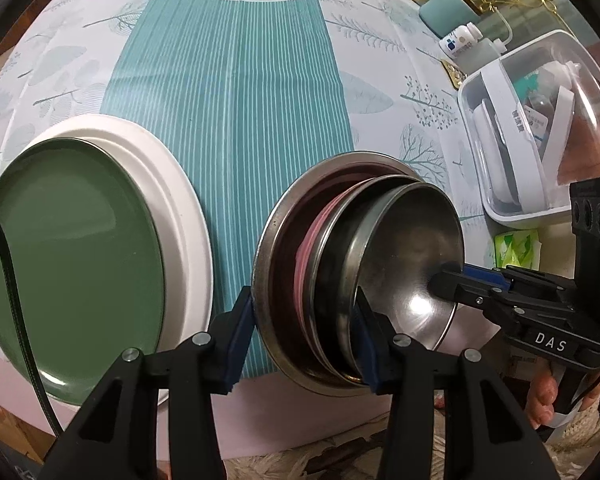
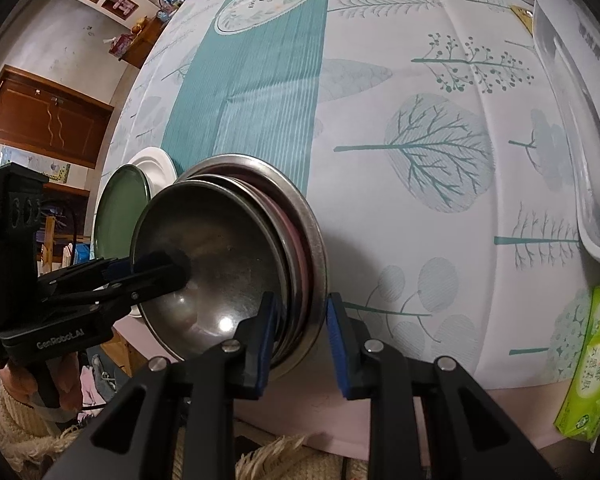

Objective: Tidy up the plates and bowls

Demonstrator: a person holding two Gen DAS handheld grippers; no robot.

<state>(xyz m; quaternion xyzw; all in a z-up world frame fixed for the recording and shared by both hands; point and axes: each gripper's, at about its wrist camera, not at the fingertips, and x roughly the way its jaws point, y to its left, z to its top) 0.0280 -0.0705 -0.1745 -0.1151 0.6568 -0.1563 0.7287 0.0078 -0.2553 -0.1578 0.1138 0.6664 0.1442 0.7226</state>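
Near the front edge of the table (image 1: 236, 120), a stack of nested steel bowls (image 1: 380, 264) with a pink one among them is sitting beside a green plate (image 1: 76, 264) lying on a white plate (image 1: 184, 216). The left gripper (image 1: 304, 336) is clamping the stack's left rims, one pad outside the widest bowl and one inside the top bowl. The right gripper (image 2: 300, 340) is pinching the opposite rims likewise, partly closed.

Both claws (image 1: 304, 340) (image 2: 300, 340) are black with blue pads, silver screws; cream knitted sleeves (image 2: 16, 420).
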